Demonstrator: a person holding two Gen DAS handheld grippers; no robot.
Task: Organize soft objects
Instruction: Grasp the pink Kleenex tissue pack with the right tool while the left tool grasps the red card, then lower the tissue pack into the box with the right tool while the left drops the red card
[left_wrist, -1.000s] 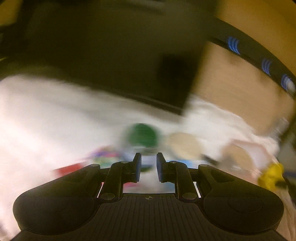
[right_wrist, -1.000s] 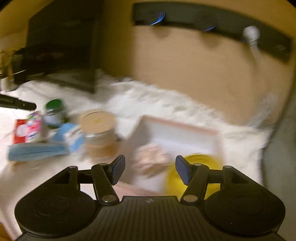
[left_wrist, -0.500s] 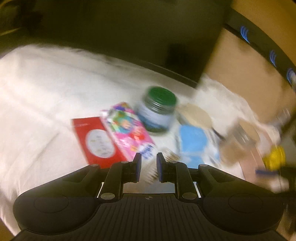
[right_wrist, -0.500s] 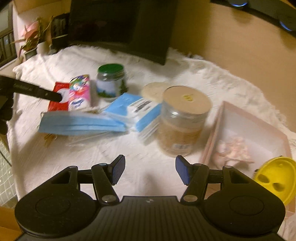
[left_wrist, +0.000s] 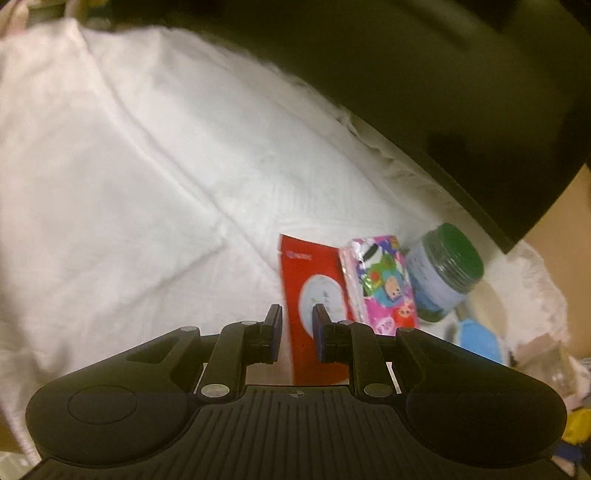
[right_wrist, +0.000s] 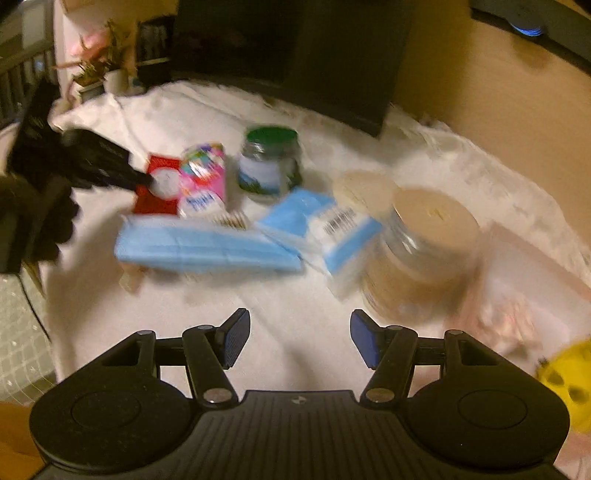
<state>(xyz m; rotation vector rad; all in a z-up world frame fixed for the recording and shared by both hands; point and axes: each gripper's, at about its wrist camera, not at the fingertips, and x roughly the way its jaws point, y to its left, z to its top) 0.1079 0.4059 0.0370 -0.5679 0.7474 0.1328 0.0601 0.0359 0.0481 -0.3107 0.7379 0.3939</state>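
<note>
White cloth (left_wrist: 155, 177), left gripper (left_wrist: 297, 332) tilted (downward)

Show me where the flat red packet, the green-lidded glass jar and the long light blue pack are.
flat red packet (left_wrist: 300, 263): left wrist view, upper red face.
green-lidded glass jar (right_wrist: 271, 134): right wrist view, lid.
long light blue pack (right_wrist: 207, 245): right wrist view, middle of top face.

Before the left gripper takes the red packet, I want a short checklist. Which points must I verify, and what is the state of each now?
1. Left gripper lined up with red packet: ok, the packet's edge shows in its narrow gap.
2. Left pads pressing on the packet: cannot tell.
3. Pink tissue pack clear of the packet: not ok, it lies against it.
4. Green-lidded jar upright: ok.
5. Right gripper free: ok, open, nothing between the fingers.
6. Picture sharpness: not ok, both views are blurred.
</note>
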